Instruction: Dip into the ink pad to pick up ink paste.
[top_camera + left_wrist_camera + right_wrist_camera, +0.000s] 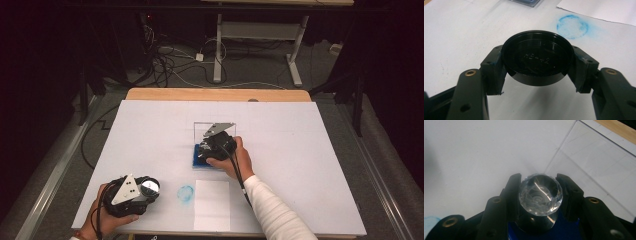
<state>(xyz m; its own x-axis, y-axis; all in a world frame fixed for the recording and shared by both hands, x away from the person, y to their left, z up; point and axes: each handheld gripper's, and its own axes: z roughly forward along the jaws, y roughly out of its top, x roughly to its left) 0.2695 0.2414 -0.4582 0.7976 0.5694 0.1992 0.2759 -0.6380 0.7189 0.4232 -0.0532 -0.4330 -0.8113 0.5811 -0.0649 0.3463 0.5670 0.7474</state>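
Right gripper (540,195): jaws clamping the faceted crystal knob (540,195) of a stamp, which is standing on the blue ink pad (200,161) near the table's middle, with the pad's clear lid (599,170) rising upright just behind. Left gripper (537,67): jaws gripping a round black cap (537,58) by its rim, resting near the table's front edge, well apart from the pad. A blue ring print (186,193) and a white paper sheet (212,205) are lying between cap and pad. The knob is likely handling as hard, slick, chip-prone; holding across its widest facets seems best.
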